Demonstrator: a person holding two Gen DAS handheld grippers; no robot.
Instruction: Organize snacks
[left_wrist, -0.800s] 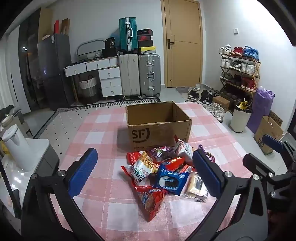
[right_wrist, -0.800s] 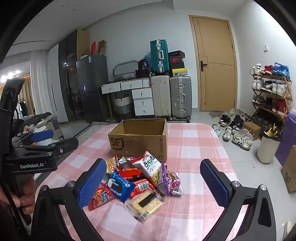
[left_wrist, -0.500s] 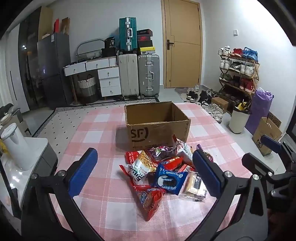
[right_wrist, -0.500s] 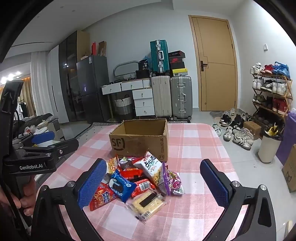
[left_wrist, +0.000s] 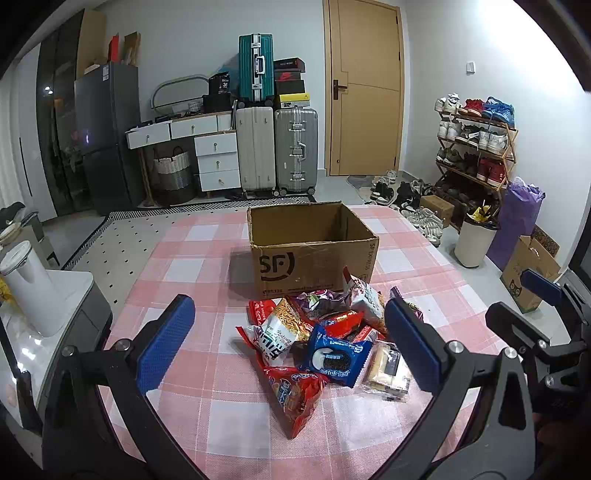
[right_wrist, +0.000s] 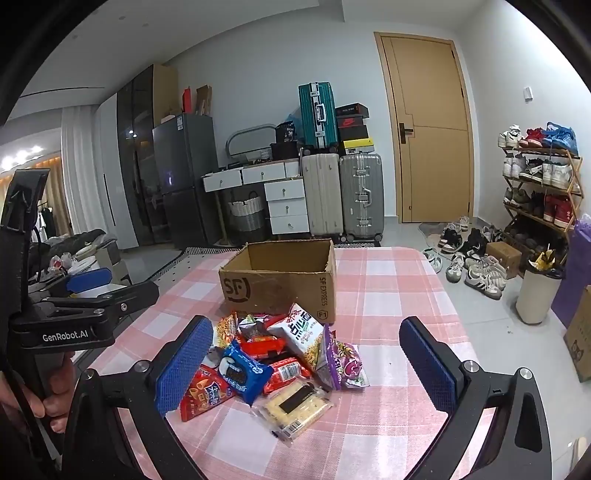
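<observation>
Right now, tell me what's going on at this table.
A person holds a hand-held gripper in each hand over a pile of snack packets on the checked tablecloth. The left hand-held gripper and right hand-held gripper are both open and hold nothing. The cardboard box behind the pile looks empty.

The left tool (left_wrist: 290, 341) and the right tool (right_wrist: 306, 362) both stand wide open and tip down a little. A hand (right_wrist: 40, 391) holds the left one.

A heap of crinkly foil snack packets (left_wrist: 325, 343) lies on the pink-and-white checked tablecloth (left_wrist: 207, 373), directly before an open brown cardboard box (left_wrist: 310, 251). Behind the table, suitcases (left_wrist: 277, 147) stand left of a wooden door (left_wrist: 365, 92).
</observation>
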